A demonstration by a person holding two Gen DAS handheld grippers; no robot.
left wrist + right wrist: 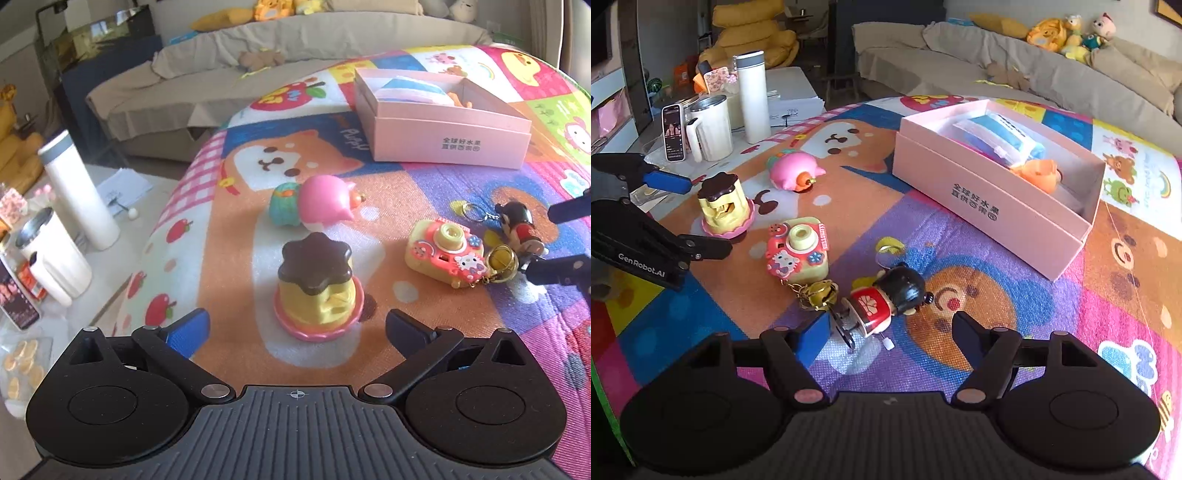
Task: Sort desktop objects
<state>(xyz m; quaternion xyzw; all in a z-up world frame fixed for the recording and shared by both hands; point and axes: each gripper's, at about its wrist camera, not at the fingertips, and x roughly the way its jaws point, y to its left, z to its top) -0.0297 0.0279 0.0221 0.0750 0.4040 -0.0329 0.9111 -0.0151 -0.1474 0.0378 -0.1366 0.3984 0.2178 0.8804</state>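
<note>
On the colourful cartoon mat stand a pudding toy with a brown top on a pink plate (317,288) (724,208), a pink squishy figure (318,203) (793,171), a yellow-pink toy camera keychain (445,253) (798,249) and a black-haired wind-up doll (519,227) (886,301). My left gripper (295,332) (701,218) is open with the pudding toy just ahead, between its fingertips. My right gripper (888,336) (546,243) is open around the doll's lower end.
An open pink box (448,142) (990,206) at the back holds a blue-white pack and an orange toy. Beyond the mat's left edge stand a white bottle (79,192) (752,98), a white mug (711,127) and a phone (673,132). A beige sofa (997,48) lies behind.
</note>
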